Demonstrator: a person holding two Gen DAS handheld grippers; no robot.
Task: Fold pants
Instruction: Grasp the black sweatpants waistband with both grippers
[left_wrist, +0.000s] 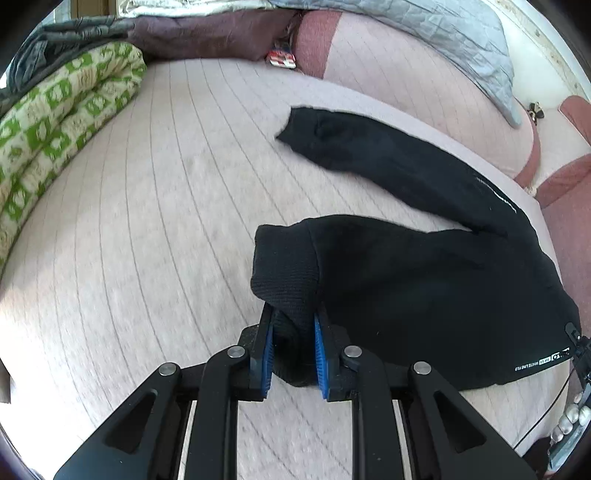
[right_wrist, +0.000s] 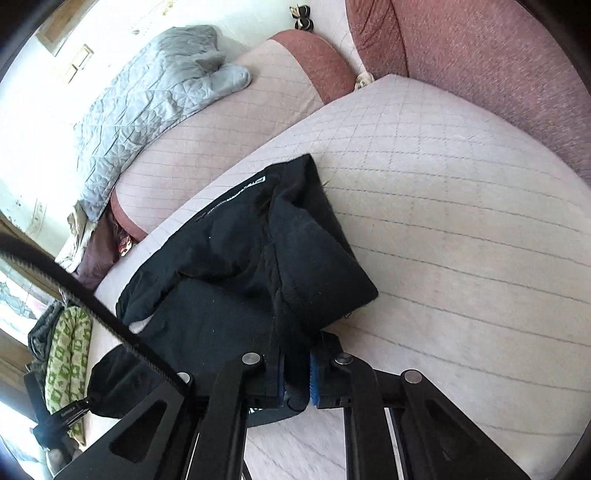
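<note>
**Both grippers clamped on black pants on a quilted bed**

Seen from the left wrist, the left gripper (left_wrist: 293, 347) has its blue-padded fingers (left_wrist: 320, 350) pressed together on a ribbed cuff of the black pants (left_wrist: 424, 291). The fabric bunches up just ahead of the fingertips. The rest of the garment spreads ahead and to the right of this gripper across the pale quilted bed cover (left_wrist: 147, 240). A second pant leg (left_wrist: 369, 155) stretches farther ahead, lying flat, apart from the held cuff. Far ahead to the left lies a rolled green-and-cream patterned blanket (left_wrist: 55, 129).

Seen from the right wrist, the right gripper (right_wrist: 297, 376) is likewise closed on a fold of the pants, which pile up directly ahead and to its left. A grey quilted blanket (right_wrist: 147, 92) lies far ahead to the left, over a pink cushion (right_wrist: 314, 59).
</note>
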